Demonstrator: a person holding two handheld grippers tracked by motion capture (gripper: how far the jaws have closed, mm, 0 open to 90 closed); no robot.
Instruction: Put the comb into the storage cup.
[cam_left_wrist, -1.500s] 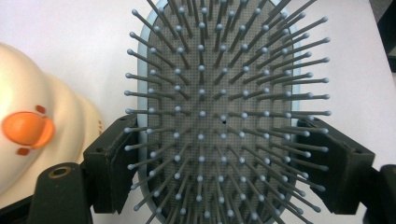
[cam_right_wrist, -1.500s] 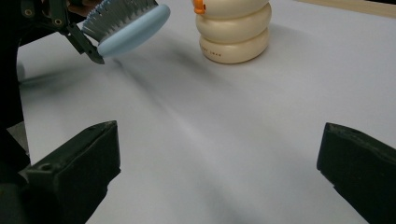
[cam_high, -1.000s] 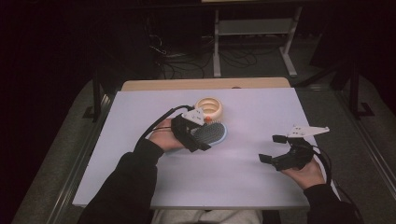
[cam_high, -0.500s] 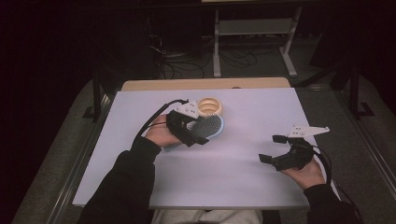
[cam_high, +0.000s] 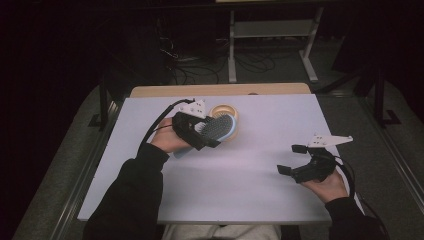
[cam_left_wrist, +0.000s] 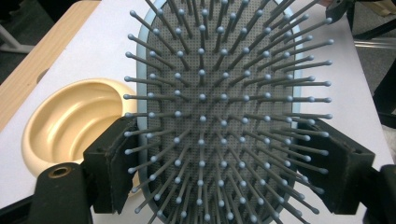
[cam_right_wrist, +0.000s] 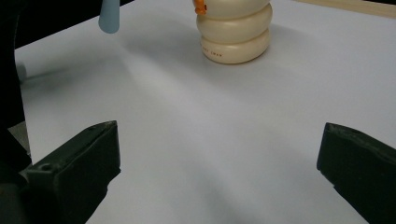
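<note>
While the hairbrush is off the table, findings run from it outward:

Hairbrush (cam_left_wrist: 219, 116): light blue body, grey bristle pad; clamped across its head between the two jaws of the left gripper (cam_high: 196, 131), bristles facing back toward that gripper's camera, handle trailing down past the hand.
Left jaws: closed on the brush head, one pad on each long edge; a grip across the width likely keeps the head from twisting.
Cream bowl (cam_high: 223, 112): just beyond the left jaws, partly under the brush tip; ribbed and empty in the left gripper view. My judgement: it is the likely destination or a neighbour being cleared.
Right gripper (cam_high: 292, 160): jaws wide, nothing between them, resting low on the table (cam_high: 250, 185), well apart from the brush; the bowl stands far ahead of its jaws.
Change from earlier frames: brush and left hand have lifted and drifted slightly toward the bowl; right hand unchanged.
</note>
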